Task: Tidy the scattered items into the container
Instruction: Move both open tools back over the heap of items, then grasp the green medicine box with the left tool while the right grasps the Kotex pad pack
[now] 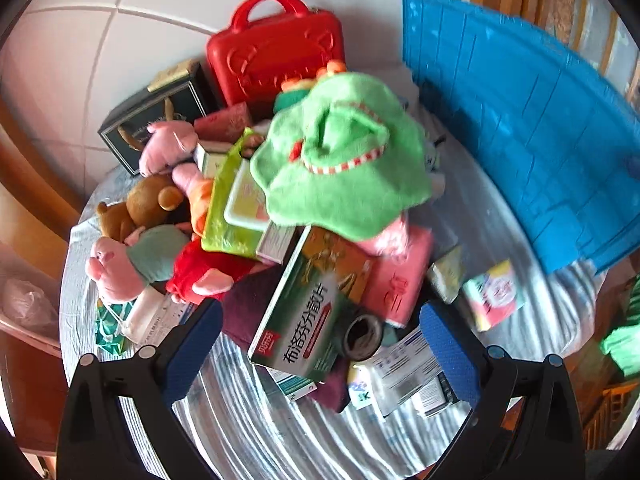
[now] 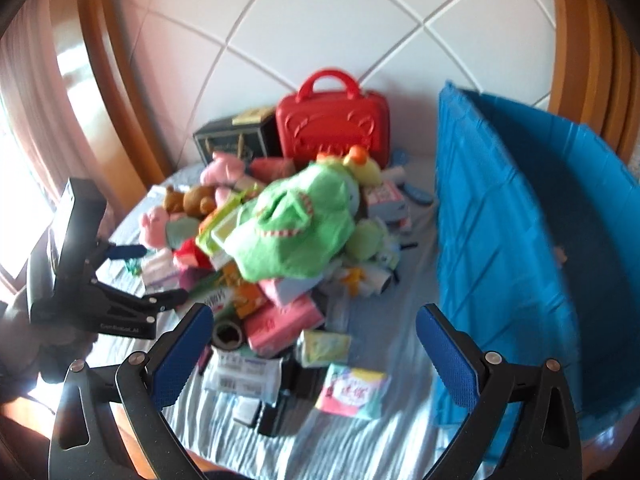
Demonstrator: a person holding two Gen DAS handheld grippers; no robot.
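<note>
Here, largest first:
Blue container (image 2: 520,216): stood upright at the right of the striped bedsheet (image 2: 392,432), beside the pile.
Red case (image 1: 276,56): propped against the quilted headboard (image 2: 320,12).
Green plush (image 1: 344,152): laid on top of the heap.
Medicine box (image 1: 304,320): tilted against the pile.
Left gripper (image 1: 320,344): jaws spread wide, nothing held.
Right gripper (image 2: 316,344): jaws spread wide, nothing held.

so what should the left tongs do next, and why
Probably ease the open left tongs down over the green medicine box: it lies directly between the blue pads, on top of the pile, and nothing is held yet. The blue container stands to the right.
</note>
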